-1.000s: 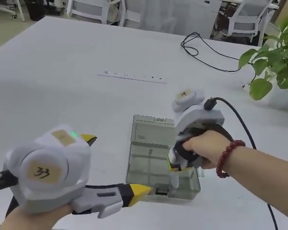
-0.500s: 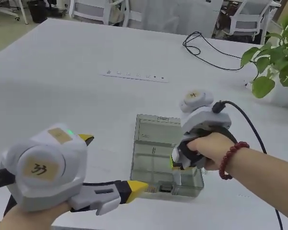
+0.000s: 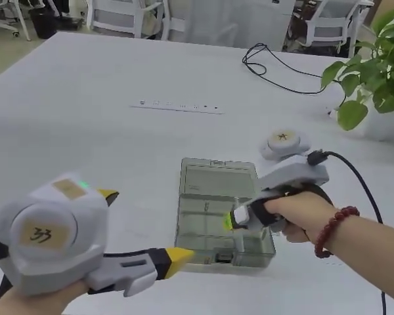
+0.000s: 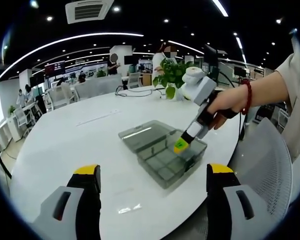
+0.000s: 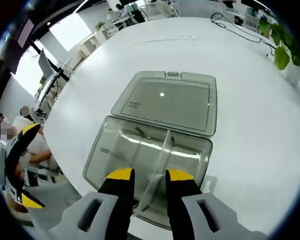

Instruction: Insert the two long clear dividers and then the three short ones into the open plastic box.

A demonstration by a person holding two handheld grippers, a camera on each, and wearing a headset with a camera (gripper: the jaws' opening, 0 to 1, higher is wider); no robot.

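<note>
White tabletop [image 3: 118, 144] is carrying the open smoky-clear plastic box [image 3: 249, 259], where the right gripper [image 3: 228, 222], upright a second ago, is leaning lower, jaws pinching a clear plastic divider strip [image 5: 161, 152] apparently being seated inside, while the left gripper [image 3: 144, 224] is idling agape.

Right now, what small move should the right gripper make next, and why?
Probably ease the right gripper straight down. Its jaws stand close on either side of a clear divider in the open box, and whether it is fully seated cannot be told.
</note>
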